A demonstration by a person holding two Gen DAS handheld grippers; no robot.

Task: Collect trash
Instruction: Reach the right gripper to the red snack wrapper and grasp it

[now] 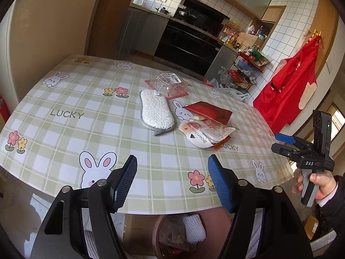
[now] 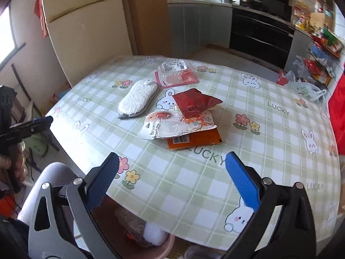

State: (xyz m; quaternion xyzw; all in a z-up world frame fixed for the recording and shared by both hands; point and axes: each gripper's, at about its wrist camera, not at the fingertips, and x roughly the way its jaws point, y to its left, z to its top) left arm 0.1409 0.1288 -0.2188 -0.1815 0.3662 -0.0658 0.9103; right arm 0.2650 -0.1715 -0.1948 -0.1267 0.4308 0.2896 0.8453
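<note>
Trash lies mid-table: a red foil wrapper (image 1: 208, 111) (image 2: 195, 102), a clear and white snack packet (image 1: 201, 132) (image 2: 172, 126) over an orange packet (image 2: 195, 140), and a clear plastic box on pink card (image 1: 170, 82) (image 2: 175, 73). A white insole-shaped pad (image 1: 156, 110) (image 2: 138, 98) lies beside them. A pink bin (image 1: 185, 233) (image 2: 151, 237) with trash inside stands under the table's near edge. My left gripper (image 1: 172, 181) is open and empty above that edge. My right gripper (image 2: 172, 179) is open and empty too; it also shows in the left wrist view (image 1: 284, 139).
The table (image 1: 64, 108) has a green checked cloth with rabbits. A white chair (image 2: 56, 172) stands at the near left. A red apron (image 1: 289, 86) hangs on the right wall beside a wire rack (image 1: 248, 69) and plastic bags. The kitchen range stands behind.
</note>
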